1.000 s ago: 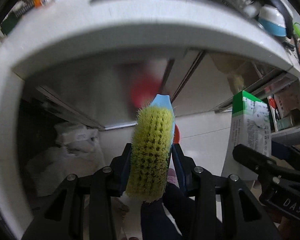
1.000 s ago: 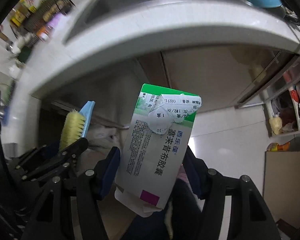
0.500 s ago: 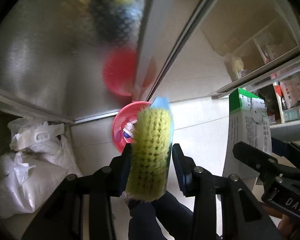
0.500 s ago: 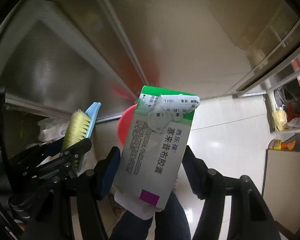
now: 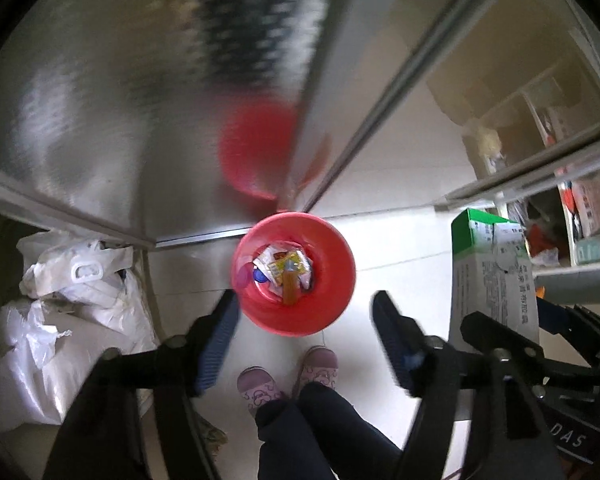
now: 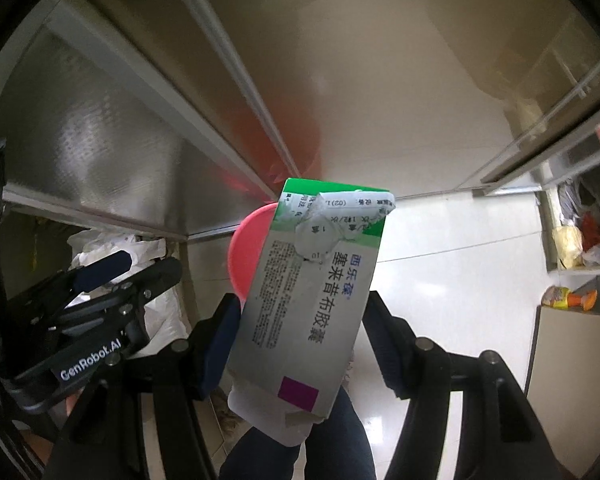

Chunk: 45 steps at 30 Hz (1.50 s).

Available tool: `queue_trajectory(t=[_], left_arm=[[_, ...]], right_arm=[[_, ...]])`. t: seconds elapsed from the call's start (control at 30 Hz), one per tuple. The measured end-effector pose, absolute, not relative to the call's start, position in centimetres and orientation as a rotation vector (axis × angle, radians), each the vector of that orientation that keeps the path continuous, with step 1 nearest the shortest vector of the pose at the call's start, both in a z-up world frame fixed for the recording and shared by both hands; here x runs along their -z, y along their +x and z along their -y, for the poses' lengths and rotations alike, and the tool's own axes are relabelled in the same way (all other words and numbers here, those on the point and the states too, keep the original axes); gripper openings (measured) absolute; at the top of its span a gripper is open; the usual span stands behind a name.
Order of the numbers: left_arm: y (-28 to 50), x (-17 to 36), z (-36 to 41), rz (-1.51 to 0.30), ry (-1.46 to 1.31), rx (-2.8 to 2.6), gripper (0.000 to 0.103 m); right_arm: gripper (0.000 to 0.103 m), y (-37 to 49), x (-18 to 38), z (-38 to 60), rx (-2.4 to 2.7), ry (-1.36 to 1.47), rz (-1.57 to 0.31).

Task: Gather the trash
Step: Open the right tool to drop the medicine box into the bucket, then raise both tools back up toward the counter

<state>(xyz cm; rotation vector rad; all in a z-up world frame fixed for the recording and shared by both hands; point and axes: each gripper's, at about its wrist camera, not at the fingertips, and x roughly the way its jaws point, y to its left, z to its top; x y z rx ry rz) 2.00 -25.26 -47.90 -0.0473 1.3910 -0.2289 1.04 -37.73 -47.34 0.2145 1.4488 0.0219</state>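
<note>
A red trash bin (image 5: 300,304) stands on the white floor below my left gripper (image 5: 304,320), which is open and empty right above it. Wrappers and other trash (image 5: 286,270) lie inside the bin; I cannot make out the brush among them. My right gripper (image 6: 296,328) is shut on a grey and green medicine box (image 6: 312,296), held upright to the right of the bin; the box also shows in the left wrist view (image 5: 492,280). The bin's rim (image 6: 244,248) shows behind the box.
White plastic bags (image 5: 60,320) lie on the floor at the left. Steel cabinet doors (image 5: 120,100) rise behind the bin. Open shelves with clutter (image 5: 572,208) stand at the right. The person's feet (image 5: 288,376) are just below the bin.
My left gripper has opened and the yellow and blue brush has left it. Both grippers have tilted down from the counter towards the floor and the bin.
</note>
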Motion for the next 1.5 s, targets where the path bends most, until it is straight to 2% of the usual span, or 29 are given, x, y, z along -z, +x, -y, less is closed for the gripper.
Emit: queue_trajectory(t=[0.03,0.1,0.23,0.57,0.63,0.77,0.9,1.0,1.1,1.17,1.37,1.5], left_arm=[[2.0,48.0,24.9,-1.384,-0.038,0.199,0.085],[1.8,48.3,24.0,-1.370,-0.030,0.165,0.086],[1.7,49.3,22.5,-1.372,-0.047,0.132,0.102],[1.3,51.1,18.7,-1.389,-0.106,0.040,0.102],[1.1,50.9,18.1,-1.387,-0.104,0.019,0.102],[0.9,50.4,17.7,-1.387,-0.092,0.006,0.102],[0.7,48.9,17.6,-1.366,-0.094,0.003,0.102],[0.6,47.1,17.7,-1.350,-0.095,0.003,0.102],[0.5,45.1,17.9,-1.332,-0.080,-0.004,0.102],[0.4,43.1,17.8,-1.309,-0.079,-0.001,0.102],[0.1,34.5,18.4,-1.239,-0.048,-0.005,0.102],[-0.6,27.8,18.3,-1.174,-0.064,0.001,0.102]], right_arm=[[0.060,1.1,47.6,37.5,-0.032,0.207,-1.446],[0.060,1.3,48.0,37.1,-0.054,0.191,-1.447],[0.059,1.6,49.3,36.4,-0.104,0.131,-1.445],[0.060,2.4,52.0,33.9,-0.226,0.053,-1.465],[0.053,2.4,52.0,33.5,-0.238,0.027,-1.458],[0.053,2.5,51.7,33.1,-0.255,0.010,-1.463],[0.067,2.4,50.9,32.8,-0.258,0.009,-1.463],[0.068,2.2,49.6,32.6,-0.244,0.009,-1.455],[0.077,2.0,47.5,32.8,-0.228,0.024,-1.437],[0.078,1.7,45.6,32.7,-0.226,0.037,-1.425],[0.086,1.2,37.6,33.4,-0.205,0.052,-1.365],[0.097,0.8,30.8,33.9,-0.198,0.031,-1.295]])
